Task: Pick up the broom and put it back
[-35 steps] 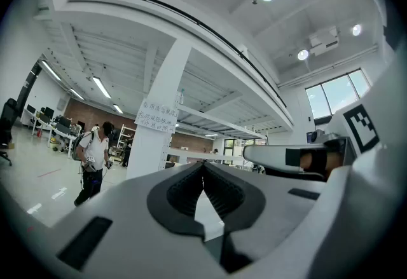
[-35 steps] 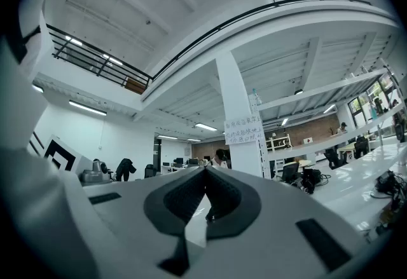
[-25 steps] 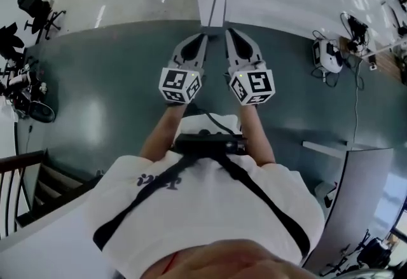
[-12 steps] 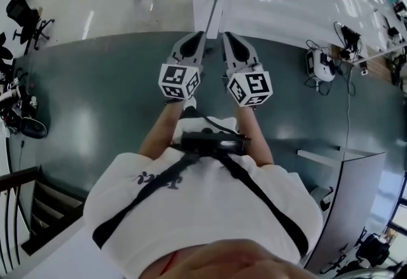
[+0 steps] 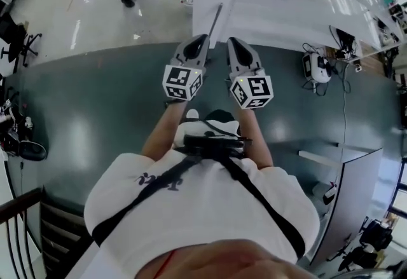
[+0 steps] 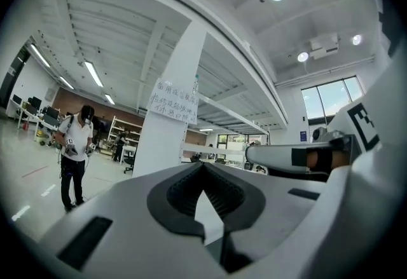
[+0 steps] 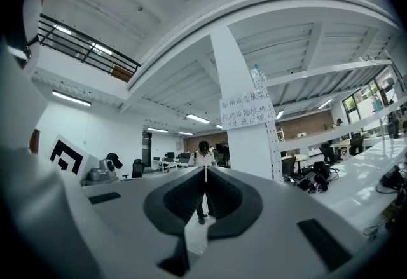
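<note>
Tongs left (image 5: 204, 37) – tongs right (image 5: 231, 40) – closed.

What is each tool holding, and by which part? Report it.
Nothing: the left tool and the right tool are both shut, with nothing between their jaws.

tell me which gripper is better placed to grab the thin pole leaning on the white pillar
Left, probably. In the head view the pole, likely the broom handle, ends just past the left gripper, while the right gripper sits off to its side. Both have shut fingers to open first.
</note>
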`<state>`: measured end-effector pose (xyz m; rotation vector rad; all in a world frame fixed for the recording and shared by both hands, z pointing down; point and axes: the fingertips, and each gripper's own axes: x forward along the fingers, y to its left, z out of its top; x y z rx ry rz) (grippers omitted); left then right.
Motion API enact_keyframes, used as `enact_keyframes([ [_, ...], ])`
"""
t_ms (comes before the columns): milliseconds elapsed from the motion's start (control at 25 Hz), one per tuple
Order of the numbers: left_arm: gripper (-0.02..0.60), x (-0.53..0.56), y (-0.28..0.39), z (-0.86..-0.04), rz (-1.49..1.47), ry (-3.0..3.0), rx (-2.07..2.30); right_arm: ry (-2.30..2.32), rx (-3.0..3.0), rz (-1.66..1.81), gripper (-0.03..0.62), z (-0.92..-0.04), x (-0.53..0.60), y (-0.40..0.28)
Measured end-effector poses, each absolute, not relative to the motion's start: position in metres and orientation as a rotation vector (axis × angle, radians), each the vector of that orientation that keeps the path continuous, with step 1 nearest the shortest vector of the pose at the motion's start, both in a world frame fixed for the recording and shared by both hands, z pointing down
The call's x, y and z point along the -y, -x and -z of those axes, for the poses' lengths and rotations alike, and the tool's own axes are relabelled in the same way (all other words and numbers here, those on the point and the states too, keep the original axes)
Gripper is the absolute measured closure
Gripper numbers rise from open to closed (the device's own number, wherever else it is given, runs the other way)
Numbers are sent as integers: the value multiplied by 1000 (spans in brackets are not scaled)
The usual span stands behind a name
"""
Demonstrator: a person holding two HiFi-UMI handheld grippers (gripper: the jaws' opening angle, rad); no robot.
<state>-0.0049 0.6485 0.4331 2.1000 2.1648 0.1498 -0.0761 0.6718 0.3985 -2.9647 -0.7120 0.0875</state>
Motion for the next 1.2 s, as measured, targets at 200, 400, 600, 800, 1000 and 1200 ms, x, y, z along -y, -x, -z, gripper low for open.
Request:
enact_keyframes([
  [200, 570, -671, -19, -478, -262, -2097, -2178, 2909, 773, 27, 588, -441, -704, 69],
  [400, 571, -693, -35, -517, -360, -2103, -2195, 2839, 789, 139, 586, -491, -741, 55],
  [600, 571, -721, -58, -543, -428, -2119, -2210, 2790, 780, 251, 586, -536, -777, 34],
  [800, 571, -752, -70, -578, -521, -2150, -2219, 2763, 814, 453, 586, -588, -812, 27],
  [1000, 570, -781, -77, -621, -621, -2175, -2255, 2680, 787, 553, 585, -644, -848, 22],
  [1200, 571, -808, -92, -657, -694, -2206, -2246, 2604, 753, 615, 504, -699, -882, 10],
])
